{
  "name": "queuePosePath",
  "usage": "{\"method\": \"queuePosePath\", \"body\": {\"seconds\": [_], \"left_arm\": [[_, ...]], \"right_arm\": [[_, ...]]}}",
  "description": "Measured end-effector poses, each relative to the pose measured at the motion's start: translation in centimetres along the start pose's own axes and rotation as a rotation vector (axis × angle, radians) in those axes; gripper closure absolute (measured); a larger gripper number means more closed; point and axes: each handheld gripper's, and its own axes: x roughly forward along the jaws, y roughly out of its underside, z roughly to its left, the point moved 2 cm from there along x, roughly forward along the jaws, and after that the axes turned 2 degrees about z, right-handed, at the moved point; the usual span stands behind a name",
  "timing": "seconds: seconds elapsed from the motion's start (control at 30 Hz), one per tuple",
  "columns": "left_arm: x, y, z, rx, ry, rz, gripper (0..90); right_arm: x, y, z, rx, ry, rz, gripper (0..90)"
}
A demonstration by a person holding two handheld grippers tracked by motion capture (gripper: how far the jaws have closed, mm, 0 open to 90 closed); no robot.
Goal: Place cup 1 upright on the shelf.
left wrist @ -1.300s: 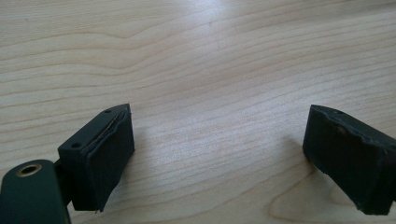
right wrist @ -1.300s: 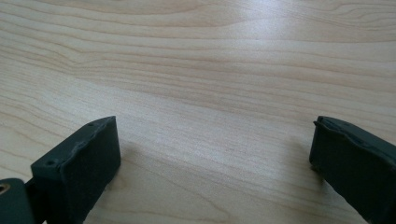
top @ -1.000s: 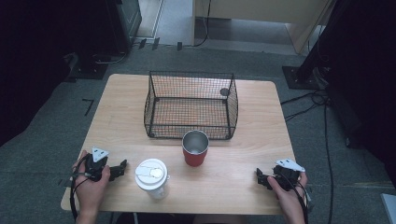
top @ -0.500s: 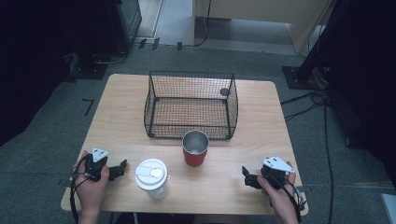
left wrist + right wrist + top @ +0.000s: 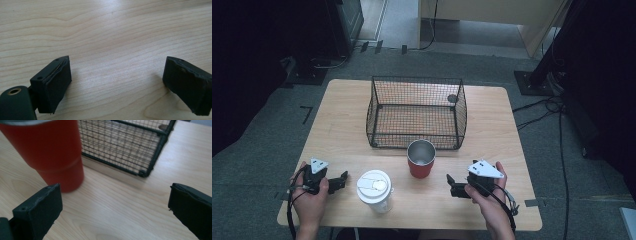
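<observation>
Since the earlier frames the right gripper (image 5: 454,184) has slid leftward from the lower right of the table (image 5: 342,130) toward the red cup (image 5: 420,159), stopping just beside it without touching. At lower left, the left gripper (image 5: 343,179) has stayed put, jaws wide apart over bare wood. Next comes the white lidded cup (image 5: 374,190), then the red cup at centre (in front of the wire basket (image 5: 417,112)). The right gripper's jaws stand wide apart, the red cup (image 5: 53,152) at its view's upper left.
</observation>
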Motion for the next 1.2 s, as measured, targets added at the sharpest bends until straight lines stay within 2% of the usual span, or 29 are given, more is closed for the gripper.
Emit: {"method": "queuePosePath", "body": {"seconds": [0.33,0.5,0.7,0.77,0.87,1.03,1.2], "left_arm": [[0.0,0.0,0.0,-0.001,0.0,0.0,9.2],[0.0,0.0,0.0,0.0,0.0,0.0,9.2],[0.0,0.0,0.0,0.0,0.0,0.0,9.2],[0.0,0.0,0.0,0.0,0.0,0.0,9.2],[0.0,0.0,0.0,0.0,0.0,0.0,9.2],[0.0,0.0,0.0,-0.001,0.001,0.0,9.2],[0.1,-0.1,0.1,-0.005,0.006,-0.002,9.2]], "right_arm": [[0.8,-2.2,2.5,-0.041,-0.056,-0.044,0.0],[1.4,-2.9,3.2,-0.047,-0.061,-0.045,0.0],[1.7,-3.7,3.6,-0.021,-0.065,-0.071,0.0],[2.0,-4.1,4.1,-0.015,-0.088,-0.086,0.0],[2.4,-4.5,4.8,-0.019,-0.108,-0.089,0.0],[3.3,-4.9,5.9,-0.037,-0.102,-0.098,0.0],[4.4,-5.1,6.9,-0.058,-0.103,-0.066,0.0]]}}
